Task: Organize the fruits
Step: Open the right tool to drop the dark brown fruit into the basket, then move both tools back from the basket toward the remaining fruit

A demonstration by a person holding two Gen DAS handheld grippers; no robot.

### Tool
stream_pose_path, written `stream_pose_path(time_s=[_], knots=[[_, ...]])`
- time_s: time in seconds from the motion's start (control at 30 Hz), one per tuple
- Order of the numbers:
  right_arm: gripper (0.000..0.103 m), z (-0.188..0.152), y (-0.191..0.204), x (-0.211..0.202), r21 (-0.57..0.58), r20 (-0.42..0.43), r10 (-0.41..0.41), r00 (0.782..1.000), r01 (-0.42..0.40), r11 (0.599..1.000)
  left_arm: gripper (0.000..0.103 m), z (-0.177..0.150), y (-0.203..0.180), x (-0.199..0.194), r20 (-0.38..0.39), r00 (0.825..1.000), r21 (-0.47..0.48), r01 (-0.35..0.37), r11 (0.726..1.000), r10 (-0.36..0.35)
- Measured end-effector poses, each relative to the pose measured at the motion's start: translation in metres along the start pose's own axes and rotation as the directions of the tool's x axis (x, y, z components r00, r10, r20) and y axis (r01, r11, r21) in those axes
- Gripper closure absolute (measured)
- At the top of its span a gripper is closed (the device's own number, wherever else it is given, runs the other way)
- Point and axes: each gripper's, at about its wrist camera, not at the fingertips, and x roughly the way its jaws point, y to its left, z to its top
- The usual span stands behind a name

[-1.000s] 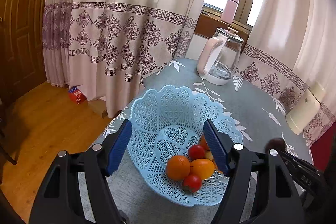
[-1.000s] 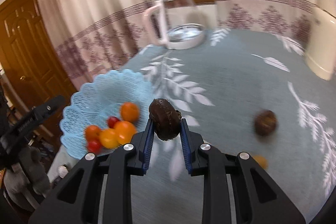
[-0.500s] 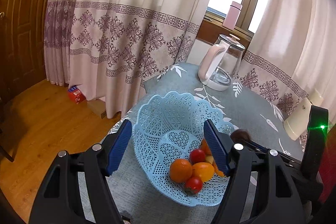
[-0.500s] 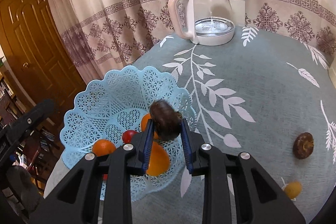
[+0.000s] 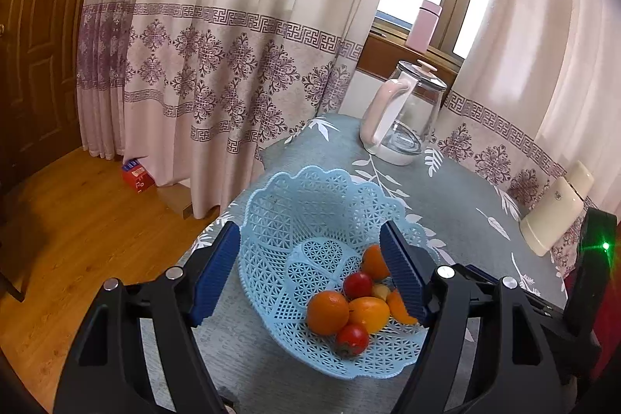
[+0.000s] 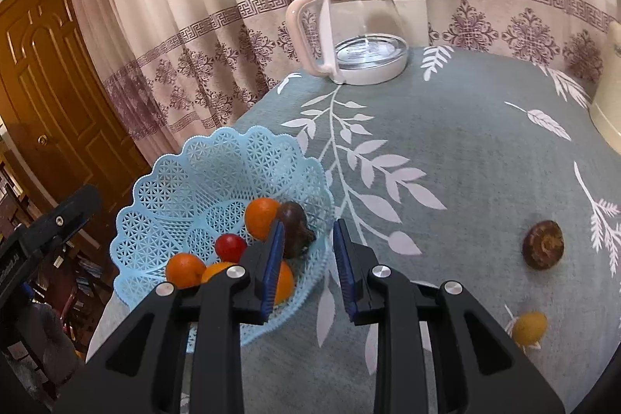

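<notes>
Most of the fruits are already collected in the light blue lattice basket point(image 6: 182, 181), which stands near the table edge on the grey-green tablecloth with white leaves point(image 6: 465, 150). Inside the basket lie several oranges point(image 6: 261, 218), two small red fruits that look like tomatoes point(image 6: 230, 246), and a dark brown fruit point(image 6: 293, 227) resting against the rim on the side toward the glass kettle point(image 6: 361, 26).

The right gripper point(image 6: 306, 258) hangs just over that side of the basket with its blue pads apart and nothing between them; the brown fruit lies just beyond its left pad, so this fruit appears to be delivered. The left gripper point(image 5: 310, 278) is held above the basket, jaws wide apart and empty, the basket showing between them.

Two fruits are not yet in the basket: a second dark brown fruit point(image 6: 542, 245) and a small yellow one point(image 6: 529, 326), both lying on the cloth well apart from the basket, on the side away from the door. By this judgement the task is mostly done, and these two pieces remain to be picked up and carried over.
</notes>
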Motion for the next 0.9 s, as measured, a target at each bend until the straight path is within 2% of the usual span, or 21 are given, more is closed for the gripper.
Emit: stream_pose_path(time_s=[0.17, 0.23, 0.37, 0.5, 0.8, 0.9], knots=[[0.076, -0.006, -0.002, -0.007, 0.006, 0.010, -0.009, 1.000, 0.009, 1.000, 0.027, -0.002, -0.006, -0.002, -0.001, 1.000, 0.012, 0.014, 1.000, -0.014], [0.076, -0.008, -0.005, -0.011, 0.013, 0.014, -0.015, 1.000, 0.015, 1.000, 0.022, -0.001, -0.007, -0.002, 0.002, 1.000, 0.012, 0.016, 1.000, -0.016], [0.076, -0.013, -0.015, -0.017, 0.037, 0.016, -0.032, 0.999, 0.031, 0.999, 0.019, -0.001, -0.007, -0.005, 0.009, 1.000, 0.007, 0.021, 1.000, -0.021], [0.067, -0.020, -0.032, -0.024, 0.081, 0.021, -0.058, 0.998, 0.056, 0.995, 0.015, -0.002, -0.009, -0.004, 0.006, 1.000, 0.002, 0.026, 1.000, -0.026], [0.067, -0.036, -0.070, -0.044, 0.160, 0.028, -0.126, 0.992, 0.120, 0.980, 0.007, -0.005, -0.021, -0.006, -0.003, 0.999, 0.026, 0.053, 0.998, -0.053], [0.060, -0.043, -0.084, -0.049, 0.190, 0.028, -0.152, 0.988, 0.144, 0.971, 0.007, -0.006, -0.022, -0.005, -0.008, 0.999, 0.023, 0.054, 0.998, -0.054]])
